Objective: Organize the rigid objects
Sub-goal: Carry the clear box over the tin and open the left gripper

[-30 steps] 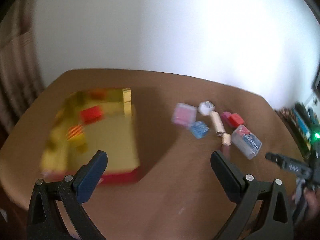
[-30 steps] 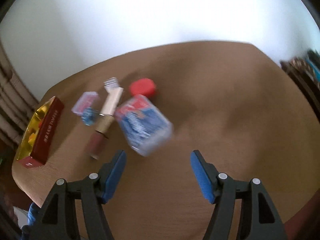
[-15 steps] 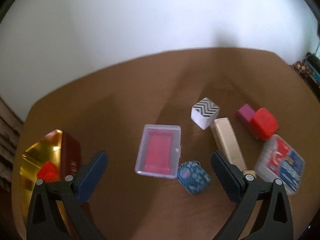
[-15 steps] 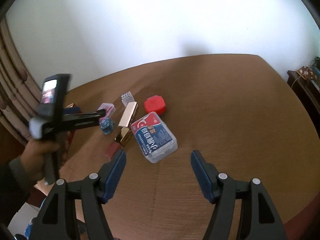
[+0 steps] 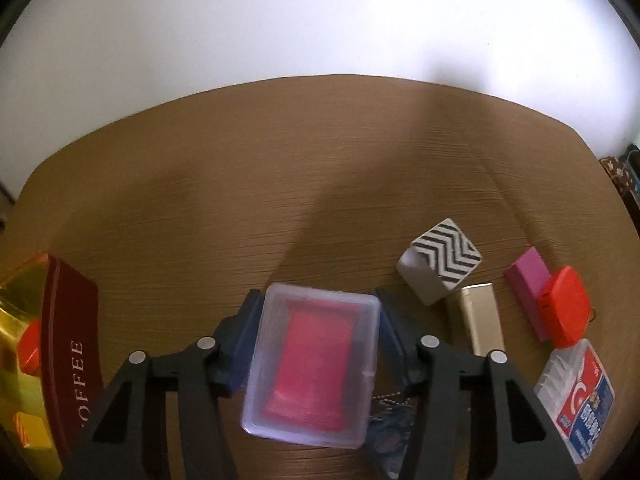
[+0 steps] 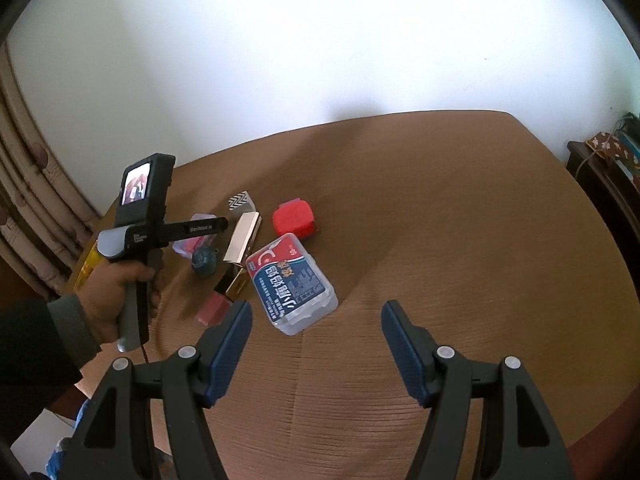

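Note:
My left gripper (image 5: 316,320) is shut on a clear plastic case with a red insert (image 5: 316,364), which sits between its blue pads. The case (image 6: 192,242) and the left gripper (image 6: 222,223) also show in the right wrist view. To the case's right lie a chevron-patterned cube (image 5: 440,266), a gold bar (image 5: 482,324), a pink block (image 5: 528,280), a red square box (image 5: 564,306) and a blue-and-red labelled clear box (image 5: 576,400). A blue round trinket (image 5: 390,436) lies under the case. My right gripper (image 6: 316,320) is open and empty, just before the labelled box (image 6: 290,280).
A gold-lined coffee tin (image 5: 44,360) with small red and yellow items inside stands at the left table edge. A dark side cabinet (image 6: 608,184) stands past the table's right edge. Curtains (image 6: 28,200) hang at the left.
My left gripper swung from the tin to the pile, moved forward onto the clear case and shut on it. My right gripper pulled back from the labelled box and stays open.

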